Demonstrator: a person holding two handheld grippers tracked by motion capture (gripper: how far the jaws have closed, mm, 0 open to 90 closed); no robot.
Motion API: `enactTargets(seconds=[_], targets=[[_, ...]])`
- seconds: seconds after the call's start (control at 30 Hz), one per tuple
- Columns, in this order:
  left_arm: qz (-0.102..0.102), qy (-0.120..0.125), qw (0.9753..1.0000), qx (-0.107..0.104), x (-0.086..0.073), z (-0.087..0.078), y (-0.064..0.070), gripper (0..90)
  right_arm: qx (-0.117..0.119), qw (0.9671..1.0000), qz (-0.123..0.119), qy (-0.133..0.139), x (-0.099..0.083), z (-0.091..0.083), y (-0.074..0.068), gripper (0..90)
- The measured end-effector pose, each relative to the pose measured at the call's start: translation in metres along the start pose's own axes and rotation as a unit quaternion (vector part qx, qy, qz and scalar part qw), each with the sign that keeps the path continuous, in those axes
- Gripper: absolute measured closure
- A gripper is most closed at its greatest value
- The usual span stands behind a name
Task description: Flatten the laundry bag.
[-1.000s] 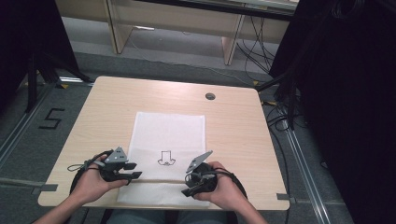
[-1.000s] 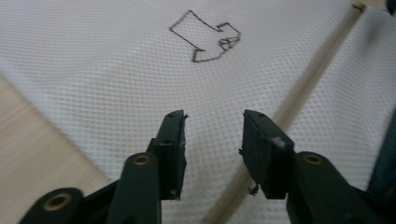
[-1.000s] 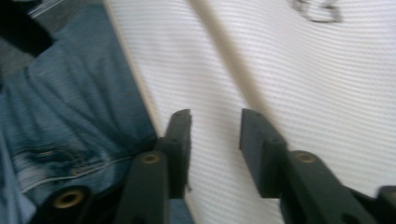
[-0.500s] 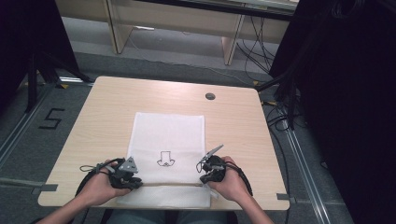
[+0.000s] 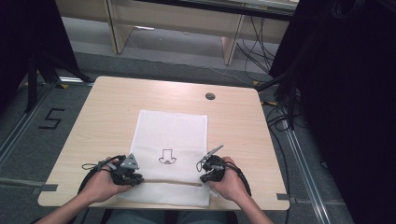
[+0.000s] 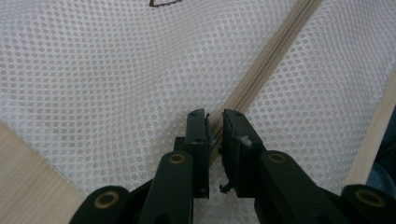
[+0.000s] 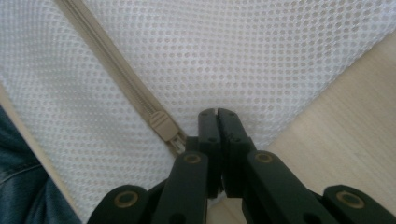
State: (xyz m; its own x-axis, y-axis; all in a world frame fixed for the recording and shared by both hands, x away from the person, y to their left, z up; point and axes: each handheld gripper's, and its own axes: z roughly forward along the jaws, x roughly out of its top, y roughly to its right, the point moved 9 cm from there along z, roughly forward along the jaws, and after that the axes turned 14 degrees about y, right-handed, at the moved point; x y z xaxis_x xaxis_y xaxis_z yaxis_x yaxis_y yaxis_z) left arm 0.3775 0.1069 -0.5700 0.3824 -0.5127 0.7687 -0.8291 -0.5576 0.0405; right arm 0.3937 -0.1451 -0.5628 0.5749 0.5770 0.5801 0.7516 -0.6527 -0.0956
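Note:
A white mesh bag (image 5: 170, 128) with a small black drawing lies flat on the wooden table (image 5: 112, 105). A beige zipper (image 5: 170, 182) crosses it near the front edge. My left gripper (image 5: 139, 179) rests at the zipper's left end. In the left gripper view its jaws (image 6: 215, 116) stand almost together on the zipper (image 6: 271, 60), pinching the mesh. My right gripper (image 5: 202, 178) sits at the zipper's right end. There it (image 7: 217, 112) is shut, tips on the mesh, with the zipper slider (image 7: 161, 123) just beside its left finger.
A dark round cable hole (image 5: 210, 96) sits in the tabletop beyond the bag. The table's front edge runs right under both hands, and the person's jeans (image 7: 18, 186) show below it. Cables and dark equipment stand on the floor at the right.
Both hands have come down and slightly right, lowering the grippers from a raised tilt onto the bag's zipper line. The bag itself has not shifted.

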Motion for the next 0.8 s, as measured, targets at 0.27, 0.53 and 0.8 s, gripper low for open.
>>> enactTargets(seconds=[0.27,0.53,0.8], targets=[[-0.007,0.005,1.0000,-0.003,0.002,0.000,-0.001,73.9,-0.005,0.9999,0.002,0.009,0.002,-0.002,0.001,85.8],[-0.021,0.036,0.9991,-0.003,0.010,-0.005,0.003,69.1,-0.030,0.9963,0.032,0.074,0.008,-0.027,0.014,78.5],[-0.036,0.088,0.9955,-0.002,0.023,-0.004,0.004,57.6,-0.046,0.9938,0.052,0.088,0.004,-0.034,0.022,71.0]])
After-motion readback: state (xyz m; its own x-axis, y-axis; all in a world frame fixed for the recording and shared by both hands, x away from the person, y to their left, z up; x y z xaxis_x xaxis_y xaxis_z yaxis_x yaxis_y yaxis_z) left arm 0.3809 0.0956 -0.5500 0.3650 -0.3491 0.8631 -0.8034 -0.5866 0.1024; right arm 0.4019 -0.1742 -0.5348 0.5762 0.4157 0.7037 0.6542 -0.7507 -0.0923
